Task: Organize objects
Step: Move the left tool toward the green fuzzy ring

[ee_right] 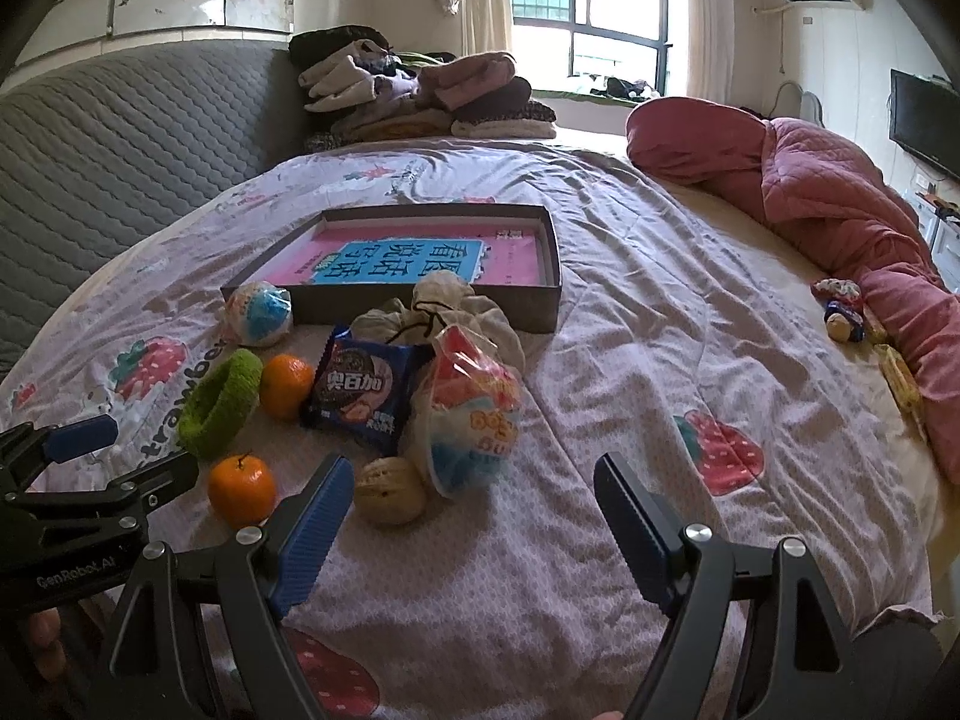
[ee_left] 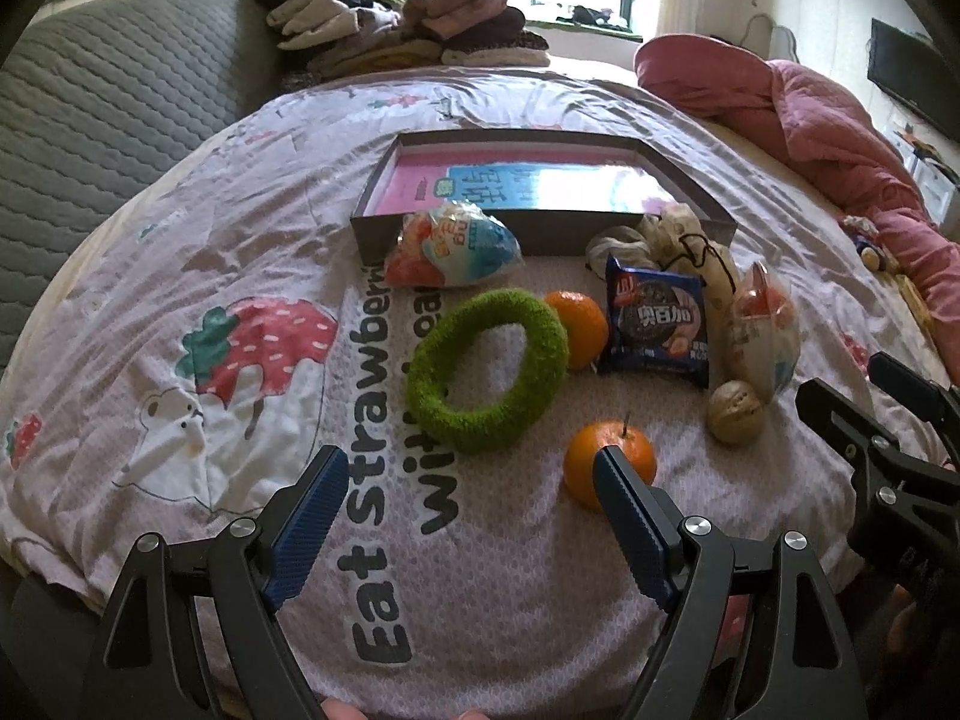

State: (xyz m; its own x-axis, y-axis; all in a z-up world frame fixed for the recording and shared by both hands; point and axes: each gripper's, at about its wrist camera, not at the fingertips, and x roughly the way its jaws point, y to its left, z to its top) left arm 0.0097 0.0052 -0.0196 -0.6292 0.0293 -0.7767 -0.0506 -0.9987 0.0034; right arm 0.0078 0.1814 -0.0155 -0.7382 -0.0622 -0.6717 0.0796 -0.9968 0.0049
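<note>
Both tongs spread wide, empty. Left tongs (ee_left: 471,480) nearest the front orange (ee_left: 609,468), just beyond its right pad; box (ee_left: 540,234) lies farther ahead.

The left tool (ee_left: 471,468) is held angled downward with its jaws spread wide and nothing gripped between them. The right tool (ee_right: 474,477) is likewise tilted down, fully parted and empty. Fingertips (ee_left: 339,711) are glimpsed beneath the left tool.
</note>
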